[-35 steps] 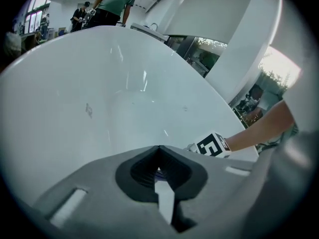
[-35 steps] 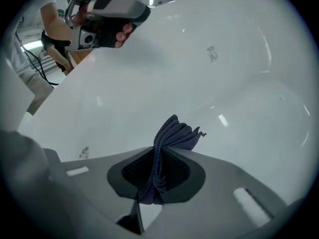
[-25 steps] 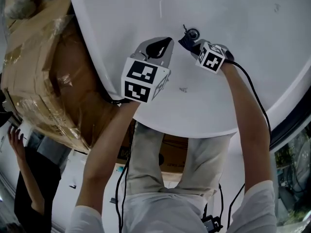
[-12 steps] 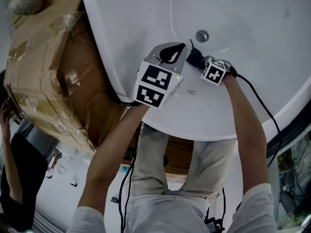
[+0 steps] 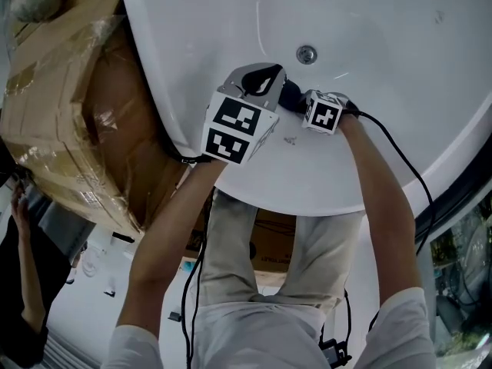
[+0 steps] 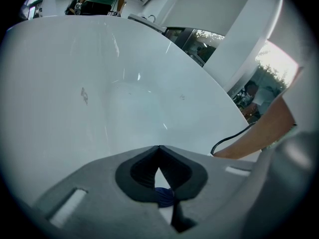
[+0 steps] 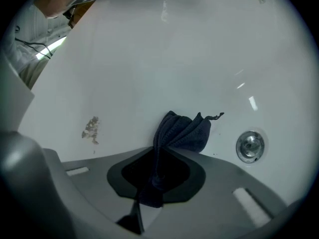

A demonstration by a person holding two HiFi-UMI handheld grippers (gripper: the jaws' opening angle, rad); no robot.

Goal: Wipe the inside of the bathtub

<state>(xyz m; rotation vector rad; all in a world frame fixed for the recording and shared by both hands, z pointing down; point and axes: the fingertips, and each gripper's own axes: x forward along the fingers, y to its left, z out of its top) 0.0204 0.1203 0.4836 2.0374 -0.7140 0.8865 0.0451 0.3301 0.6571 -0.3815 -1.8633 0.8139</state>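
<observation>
Right now the wiping falls to the right gripper [image 7: 158, 152]. Its jaws are pinched tight on a dark blue cloth [image 7: 183, 131], which runs lengthwise out of the jaws and fans open past the tips. The fanned end presses against the white inner wall of the bathtub [image 7: 174, 59]. The left gripper [image 6: 159, 148] has its jaws closed tip to tip, with only bare tub wall ahead of them. A small dark blue scrap shows at the root of the gap, and I cannot tell what it is. In the head view the two grippers sit just beside each other on the near slope of the tub, the left one on the outer side.

By my reading, the next stroke turns on the sideways layout in the right gripper view. A brownish smear [image 7: 91, 127] lies on the tub wall to the left of the cloth and apart from it. The metal drain [image 7: 250, 146] sits to the right, near the cloth but not touching. The cloth covers neither. Reaching the smear would mean sweeping left, across the cloth's long axis, and the right gripper is the one equipped for it.
</observation>
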